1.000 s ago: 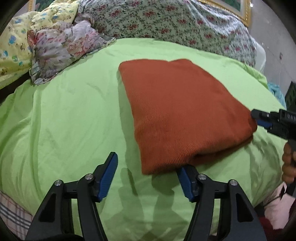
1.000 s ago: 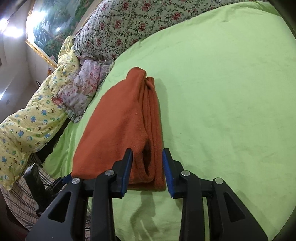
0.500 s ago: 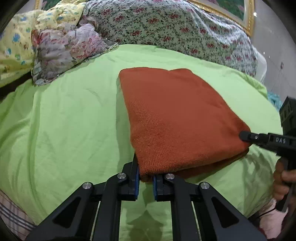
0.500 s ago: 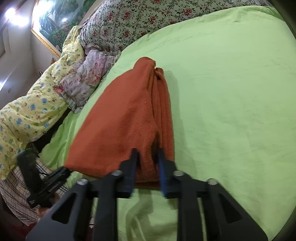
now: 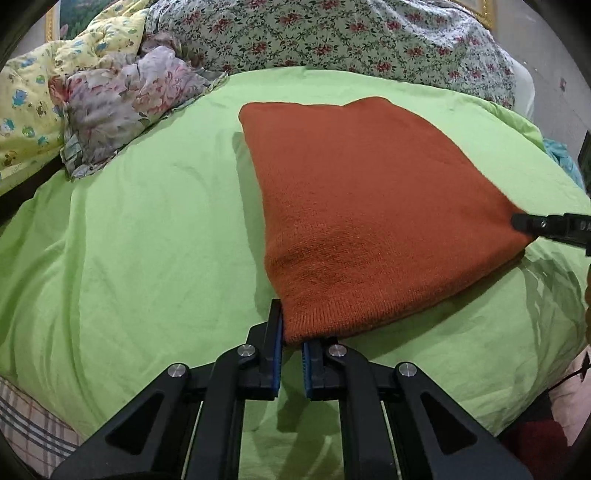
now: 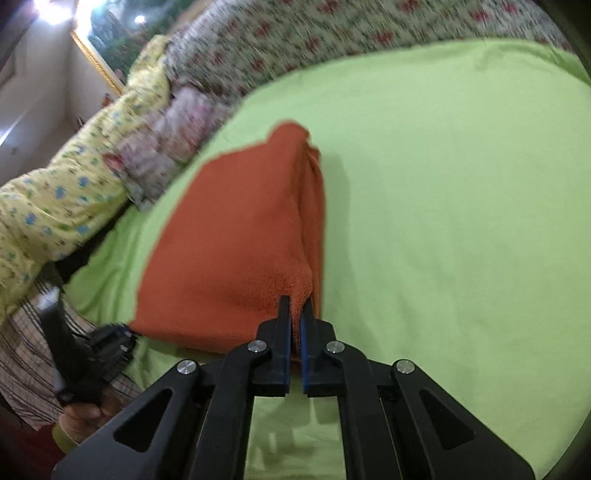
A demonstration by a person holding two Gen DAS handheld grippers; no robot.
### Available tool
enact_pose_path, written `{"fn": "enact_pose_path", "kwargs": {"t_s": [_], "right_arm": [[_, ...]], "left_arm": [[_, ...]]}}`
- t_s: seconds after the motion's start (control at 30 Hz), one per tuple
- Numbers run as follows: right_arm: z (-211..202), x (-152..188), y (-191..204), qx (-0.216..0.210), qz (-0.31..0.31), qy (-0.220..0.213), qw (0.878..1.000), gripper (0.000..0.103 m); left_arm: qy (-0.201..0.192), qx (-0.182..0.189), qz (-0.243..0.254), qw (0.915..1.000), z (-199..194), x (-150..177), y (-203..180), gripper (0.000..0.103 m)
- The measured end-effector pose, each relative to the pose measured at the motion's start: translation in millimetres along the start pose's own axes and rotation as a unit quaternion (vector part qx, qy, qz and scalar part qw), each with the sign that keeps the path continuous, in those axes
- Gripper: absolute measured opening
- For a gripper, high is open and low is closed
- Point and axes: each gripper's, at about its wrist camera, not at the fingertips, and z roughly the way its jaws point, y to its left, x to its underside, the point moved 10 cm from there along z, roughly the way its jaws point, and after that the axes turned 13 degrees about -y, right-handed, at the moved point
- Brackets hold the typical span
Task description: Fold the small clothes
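Note:
A folded rust-orange knitted garment (image 5: 369, 206) lies on the green bedsheet (image 5: 140, 236). My left gripper (image 5: 292, 339) is shut on its near left corner and holds that corner up. My right gripper (image 6: 295, 314) is shut on the near right corner of the same garment (image 6: 236, 243), which is raised off the sheet (image 6: 443, 221) along the near edge. The right gripper's tip shows at the right edge of the left wrist view (image 5: 546, 225). The left gripper shows at the lower left of the right wrist view (image 6: 107, 343).
Floral pillows and quilts (image 5: 332, 33) line the far side of the bed. A crumpled flowered cloth (image 5: 122, 103) and a yellow printed blanket (image 5: 33, 103) lie at the far left. A plaid cloth (image 6: 26, 343) hangs at the near bed edge.
Both grippers went from open to shut on the garment's near corners and have lifted the near edge off the sheet. The right view now blurs with motion.

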Motion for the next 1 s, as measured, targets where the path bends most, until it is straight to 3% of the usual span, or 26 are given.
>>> {"fn": "enact_pose_path", "kwargs": {"t_s": [0.1,0.37,0.67,0.77,1.0], "right_arm": [[-0.9,4.3,-4.8,0.004,0.007,-0.001,1.0,0.004],[9.9,17.8,-8.0,0.055,-0.054,0.012,0.997,0.004],[-2.7,16.3,-9.3,0.044,-0.007,0.012,0.999,0.012],[-13.8,7.5,-10.3,0.04,0.012,0.006,0.999,0.018],[-29.7,-40.8,10.9,0.003,0.029,-0.053,0.998,0.018]], "left_arm": [[0.007,0.002,0.002,1.0,2.4,2.6,-0.8,0.007],[0.009,0.009,0.0,0.9999,9.5,4.6,1.9,0.007],[0.021,0.075,-0.035,0.9964,-8.7,1.3,8.2,0.012],[0.008,0.096,-0.043,0.9944,-23.0,-10.7,9.7,0.012],[-0.02,0.144,-0.077,0.9864,-34.8,-56.7,1.3,0.012]]}}
